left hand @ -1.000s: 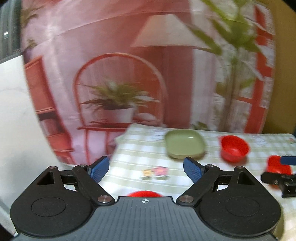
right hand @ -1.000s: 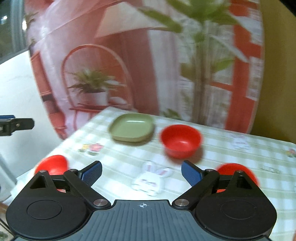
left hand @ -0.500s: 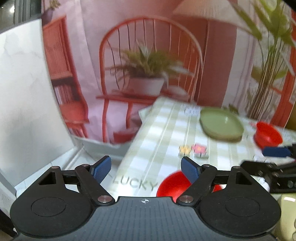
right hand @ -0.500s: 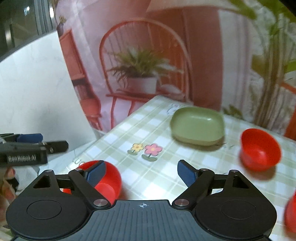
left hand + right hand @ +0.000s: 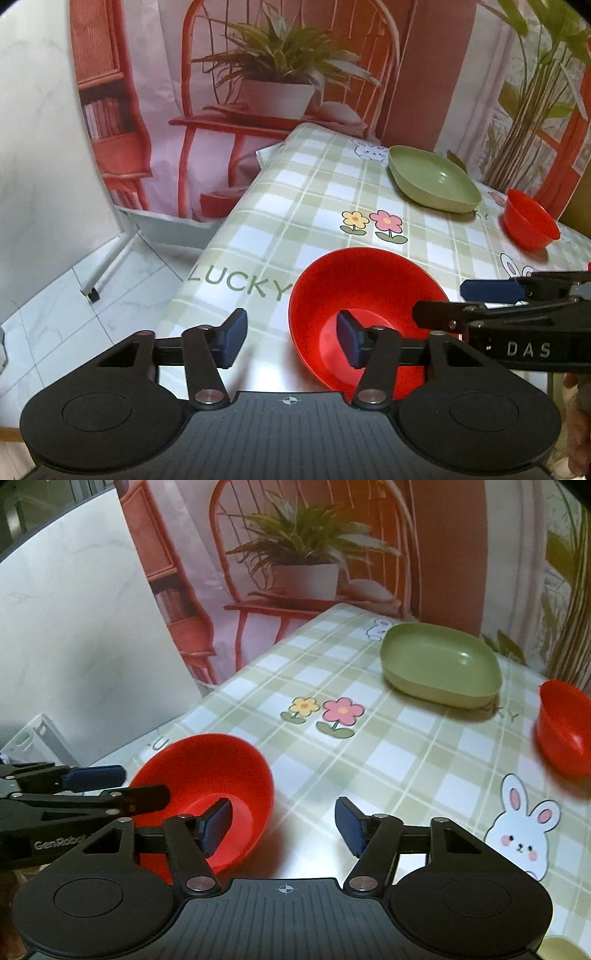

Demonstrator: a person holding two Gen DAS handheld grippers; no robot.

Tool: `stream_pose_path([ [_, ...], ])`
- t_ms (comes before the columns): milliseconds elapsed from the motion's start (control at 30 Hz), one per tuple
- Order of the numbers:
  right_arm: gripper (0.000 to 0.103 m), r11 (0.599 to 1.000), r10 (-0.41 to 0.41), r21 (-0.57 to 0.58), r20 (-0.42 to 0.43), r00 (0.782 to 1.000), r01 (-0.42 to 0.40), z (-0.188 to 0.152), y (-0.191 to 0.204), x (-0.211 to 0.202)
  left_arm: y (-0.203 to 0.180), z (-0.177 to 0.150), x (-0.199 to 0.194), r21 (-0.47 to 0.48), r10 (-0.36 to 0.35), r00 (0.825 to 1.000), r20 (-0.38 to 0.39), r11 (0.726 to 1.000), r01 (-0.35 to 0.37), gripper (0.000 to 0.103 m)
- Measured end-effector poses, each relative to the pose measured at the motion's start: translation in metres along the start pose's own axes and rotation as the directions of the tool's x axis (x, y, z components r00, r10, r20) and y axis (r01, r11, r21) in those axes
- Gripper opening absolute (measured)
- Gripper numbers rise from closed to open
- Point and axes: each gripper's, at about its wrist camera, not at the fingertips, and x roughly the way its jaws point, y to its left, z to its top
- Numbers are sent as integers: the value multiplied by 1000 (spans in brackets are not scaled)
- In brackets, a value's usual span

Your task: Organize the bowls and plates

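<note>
The near red bowl (image 5: 364, 302) sits on the checked tablecloth (image 5: 317, 199), close to its front edge, just right of the word LUCKY and nearer than the two printed flowers (image 5: 325, 712). Both tongs straddle its rim. The left gripper (image 5: 291, 338) has its right pad inside the bowl and its left pad outside, over the cloth; its jaws have just been closing, yet the pads stand apart from the wall and do not press it. The right gripper (image 5: 282, 825) mirrors this on the bowl's other side: its left pad is inside the bowl, its right pad over the cloth, jaws likewise just closing and half spread, with no squeeze visible. Beyond the flowers from the bowl lies the green plate (image 5: 441, 664), with a bunny print at its far corner. To the plate's right stands a second red bowl (image 5: 565, 727). A larger printed bunny (image 5: 521, 834) lies nearer than that bowl.
</note>
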Motion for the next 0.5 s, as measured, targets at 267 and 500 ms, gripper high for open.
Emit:
stream_pose_path([
  [267, 40, 1000, 27, 4, -17, 999, -27, -5, 2, 0, 0, -2, 3, -38, 12, 1000, -23, 999, -13, 30],
  [500, 24, 998, 57, 28, -18, 998, -56, -9, 0, -2, -4, -6, 1, -33, -4, 1000, -21, 999, 3, 18],
])
